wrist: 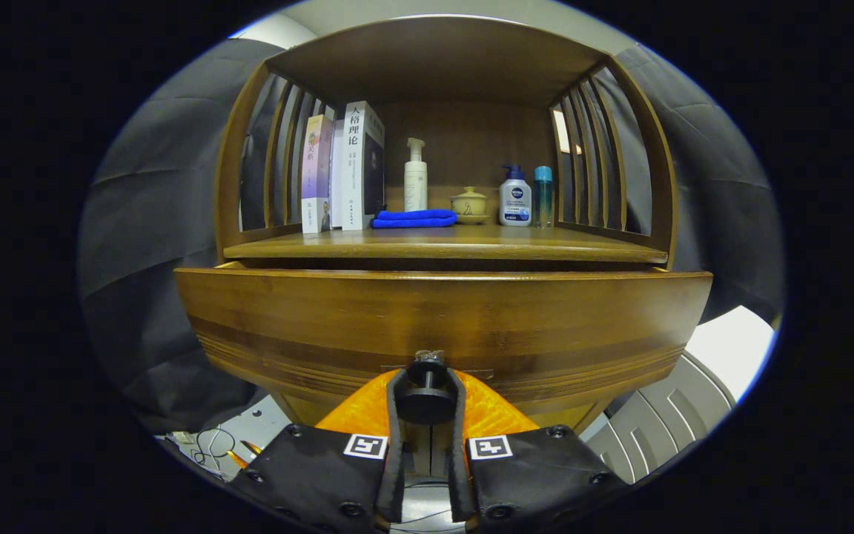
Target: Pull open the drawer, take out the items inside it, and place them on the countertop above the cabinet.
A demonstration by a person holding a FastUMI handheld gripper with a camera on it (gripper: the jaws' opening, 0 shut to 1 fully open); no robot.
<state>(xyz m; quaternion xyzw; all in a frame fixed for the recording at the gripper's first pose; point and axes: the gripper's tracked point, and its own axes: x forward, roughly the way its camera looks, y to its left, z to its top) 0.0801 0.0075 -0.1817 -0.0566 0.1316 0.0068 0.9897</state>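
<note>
Dark cloth walls surround a wooden cabinet (442, 148) in the gripper view. On its countertop (442, 243) stand three books (342, 170), one folded blue cloth (414, 218), one white pump bottle (416, 178), one lidded cup (469, 203), one lotion bottle (515, 196) and one blue bottle (543, 194). Below, the drawer (442, 319) front stands slightly forward of the countertop. The gripper (427, 386) has both fingers (396, 415) clenched on the drawer's one round knob (425, 397).
</note>
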